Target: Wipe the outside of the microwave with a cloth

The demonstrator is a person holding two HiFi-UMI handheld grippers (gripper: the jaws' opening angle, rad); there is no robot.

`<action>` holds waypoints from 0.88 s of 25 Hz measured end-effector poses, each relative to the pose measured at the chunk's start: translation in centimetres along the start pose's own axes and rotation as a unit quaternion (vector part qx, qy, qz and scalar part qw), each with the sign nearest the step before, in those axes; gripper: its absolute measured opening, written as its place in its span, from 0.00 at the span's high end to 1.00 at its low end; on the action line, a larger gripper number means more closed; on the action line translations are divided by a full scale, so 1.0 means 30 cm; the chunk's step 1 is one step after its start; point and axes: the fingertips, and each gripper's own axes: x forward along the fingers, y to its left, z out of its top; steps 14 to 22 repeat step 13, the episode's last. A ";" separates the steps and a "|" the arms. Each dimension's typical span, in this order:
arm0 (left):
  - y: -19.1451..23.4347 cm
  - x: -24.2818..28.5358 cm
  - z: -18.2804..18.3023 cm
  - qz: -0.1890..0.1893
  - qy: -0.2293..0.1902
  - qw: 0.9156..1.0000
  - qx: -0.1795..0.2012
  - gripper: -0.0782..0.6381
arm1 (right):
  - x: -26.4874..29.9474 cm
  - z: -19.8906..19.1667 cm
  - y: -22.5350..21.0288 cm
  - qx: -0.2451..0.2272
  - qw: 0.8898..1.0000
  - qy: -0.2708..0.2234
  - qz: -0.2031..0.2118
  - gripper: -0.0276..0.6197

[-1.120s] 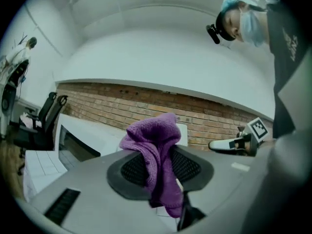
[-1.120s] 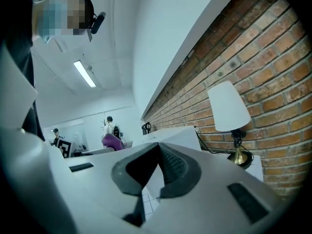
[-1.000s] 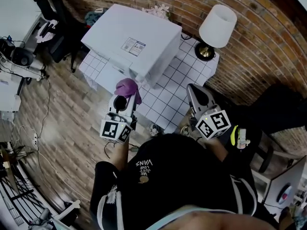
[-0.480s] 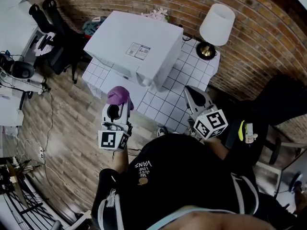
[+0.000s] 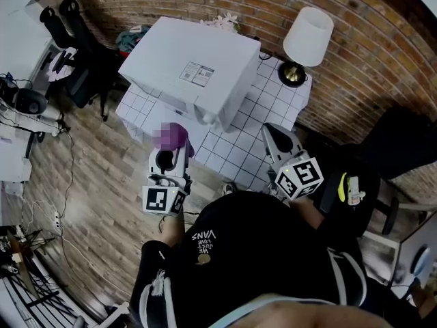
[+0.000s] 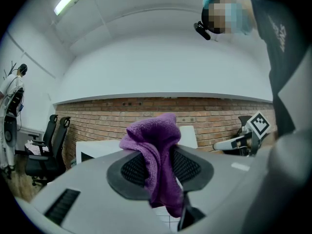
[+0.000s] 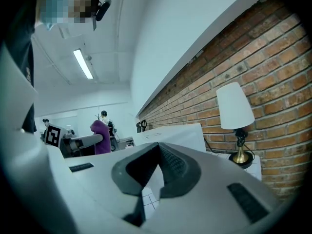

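Observation:
The white microwave [image 5: 188,70] stands on a white tiled table [image 5: 235,142] against the brick wall. My left gripper [image 5: 169,152] is shut on a purple cloth [image 5: 172,135], held just off the table's front left edge, short of the microwave's front. In the left gripper view the purple cloth [image 6: 156,155] bulges up between the closed jaws and hangs down, with the microwave [image 6: 97,150] behind it. My right gripper [image 5: 276,137] hovers over the table's front right, jaws closed with nothing in them. The right gripper view shows the microwave [image 7: 170,133] ahead.
A lamp [image 5: 307,39] with a white shade stands on the table's back right corner, also seen as the lamp [image 7: 236,116] in the right gripper view. Office chairs [image 5: 75,39] and cables sit at the left on the wooden floor [image 5: 102,190]. A dark seat [image 5: 403,149] is at the right.
My left gripper with the cloth drew back from the microwave's front toward me, then edged slightly forward. The right gripper barely moved.

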 end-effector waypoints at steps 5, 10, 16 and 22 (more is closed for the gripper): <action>-0.010 -0.002 -0.001 0.003 -0.002 1.000 -0.006 0.71 | -0.002 0.006 -0.007 -0.002 1.000 0.000 0.002 0.96; -0.012 0.000 -0.012 0.007 0.002 1.000 -0.010 0.71 | 0.002 0.005 -0.010 -0.003 1.000 0.001 0.004 0.96; -0.016 0.002 -0.017 0.006 0.006 1.000 0.003 0.71 | 0.004 0.005 -0.014 -0.003 1.000 0.001 0.003 0.96; -0.016 0.002 -0.017 0.006 0.006 1.000 0.003 0.71 | 0.004 0.005 -0.014 -0.003 1.000 0.001 0.003 0.96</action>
